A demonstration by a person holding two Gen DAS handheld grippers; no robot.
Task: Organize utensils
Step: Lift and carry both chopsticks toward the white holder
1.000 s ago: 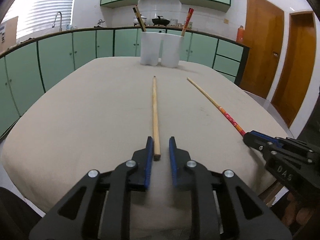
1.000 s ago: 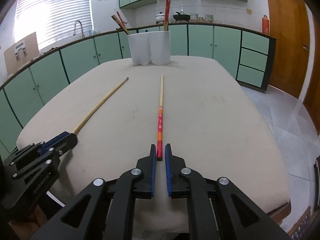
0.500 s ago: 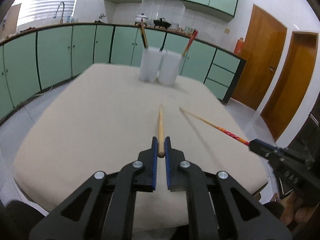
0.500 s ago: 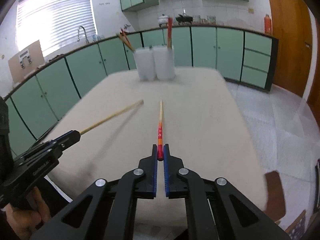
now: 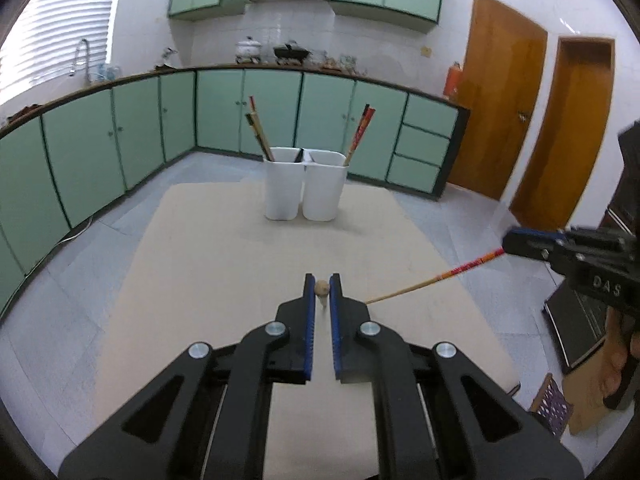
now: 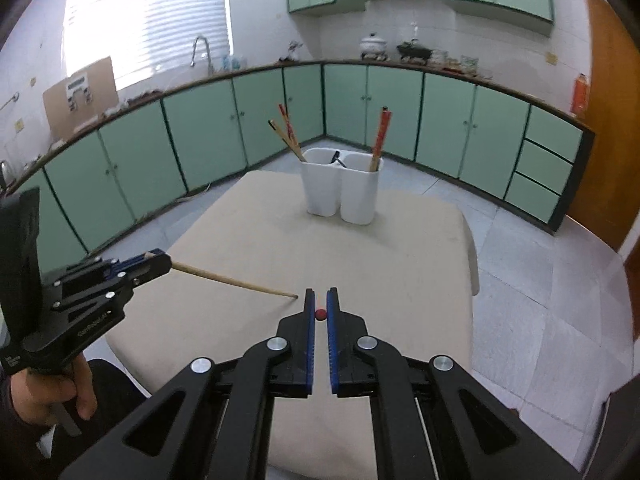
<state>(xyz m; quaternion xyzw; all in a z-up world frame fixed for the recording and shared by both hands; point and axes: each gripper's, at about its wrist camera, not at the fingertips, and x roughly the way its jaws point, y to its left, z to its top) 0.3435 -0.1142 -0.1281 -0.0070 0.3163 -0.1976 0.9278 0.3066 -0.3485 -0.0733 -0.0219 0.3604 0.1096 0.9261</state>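
- We are holding one chopstick in each gripper, and both are up in the air above the bench [image 5: 208, 240].
- Our left gripper [image 5: 322, 289] is squeezing the plain wooden chopstick [image 6: 236, 281]. Its jaws are nearly shut, with only the stick between them.
- Our right gripper [image 6: 320, 314] is squeezing the red chopstick [image 5: 460, 270] the same way, jaws nearly shut on its thick end.
- Each stick is pointing away from its jaws, forward and a bit down. In its own camera we are seeing only the round end.
- The two white cups [image 5: 305, 184] are standing side by side at the far end of the bench, straight ahead of both grippers and well apart from them.
- The left cup [image 6: 322, 184] is holding leaning sticks, and the right cup [image 6: 360, 190] is holding red ones.
- We are thinking the red stick belongs in the right cup. The right gripper looks nearer to that one.
- We are guessing the plain stick goes in the left cup.
- Next, each stick probably needs its far tip tipped down over an open cup top.
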